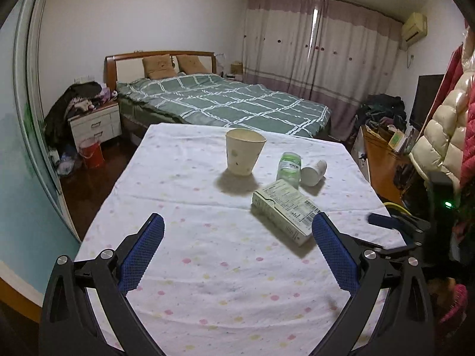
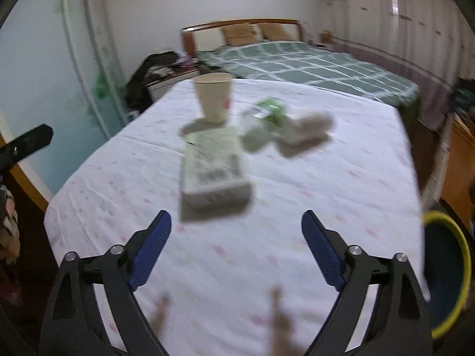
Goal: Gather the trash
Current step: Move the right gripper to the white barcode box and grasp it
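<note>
On a table with a white dotted cloth (image 1: 190, 249) stand a beige paper cup (image 1: 244, 152), a green-labelled bottle lying down (image 1: 289, 166), a white bottle lying beside it (image 1: 314, 172) and a flat printed carton (image 1: 285, 211). My left gripper (image 1: 237, 249) is open and empty, its right finger close to the carton's near end. In the blurred right wrist view the cup (image 2: 214, 96), carton (image 2: 214, 169) and bottles (image 2: 267, 121) lie ahead of my right gripper (image 2: 236, 246), which is open and empty. The right gripper also shows at the left wrist view's right edge (image 1: 386, 222).
A bin with a yellow rim (image 2: 448, 273) stands off the table's right side. A bed (image 1: 225, 101) lies beyond the table, with a nightstand (image 1: 95, 124) and a red bucket (image 1: 90, 152) at left. Coats (image 1: 445, 124) hang at right.
</note>
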{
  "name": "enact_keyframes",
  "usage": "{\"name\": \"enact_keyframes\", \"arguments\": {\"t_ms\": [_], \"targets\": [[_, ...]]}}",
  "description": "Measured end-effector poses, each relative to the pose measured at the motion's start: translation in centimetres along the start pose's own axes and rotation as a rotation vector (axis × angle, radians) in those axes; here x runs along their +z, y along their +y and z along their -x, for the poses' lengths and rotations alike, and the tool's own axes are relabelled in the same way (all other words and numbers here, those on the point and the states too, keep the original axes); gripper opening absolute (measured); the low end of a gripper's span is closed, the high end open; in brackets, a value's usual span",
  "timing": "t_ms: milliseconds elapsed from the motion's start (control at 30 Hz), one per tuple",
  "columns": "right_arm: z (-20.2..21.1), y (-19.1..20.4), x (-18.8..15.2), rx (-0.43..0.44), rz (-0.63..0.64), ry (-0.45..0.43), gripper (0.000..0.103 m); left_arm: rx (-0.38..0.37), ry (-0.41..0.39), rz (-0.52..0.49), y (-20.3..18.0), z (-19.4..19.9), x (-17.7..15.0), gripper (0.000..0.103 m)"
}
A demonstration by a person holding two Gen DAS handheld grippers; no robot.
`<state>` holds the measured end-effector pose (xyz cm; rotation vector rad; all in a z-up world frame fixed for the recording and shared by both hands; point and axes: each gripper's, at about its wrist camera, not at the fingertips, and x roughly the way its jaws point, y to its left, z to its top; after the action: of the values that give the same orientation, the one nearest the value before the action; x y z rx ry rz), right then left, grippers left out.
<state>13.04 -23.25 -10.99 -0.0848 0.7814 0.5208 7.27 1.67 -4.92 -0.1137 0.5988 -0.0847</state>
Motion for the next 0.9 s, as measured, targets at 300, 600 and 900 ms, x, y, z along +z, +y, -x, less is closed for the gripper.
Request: {"name": "enact_keyframes", "arguments": {"t_ms": [300, 600, 900], "targets": [[-5.2, 1.3, 1.9, -0.035, 0.109, 0.046, 0.093, -0.009, 0.033, 0.020, 0.6, -1.4, -0.7, 0.098], [-8.3, 1.0, 2.5, -0.038, 0.089, 0.118, 0.093, -0.020, 0.065, 0.031, 0.7, -3.2, -1.3, 0.098], [-9.6, 1.4, 2.7, -0.059, 0.106, 0.162, 0.080, -0.025, 0.067, 0.034, 0.6, -3.4, -1.5, 0.098]]}}
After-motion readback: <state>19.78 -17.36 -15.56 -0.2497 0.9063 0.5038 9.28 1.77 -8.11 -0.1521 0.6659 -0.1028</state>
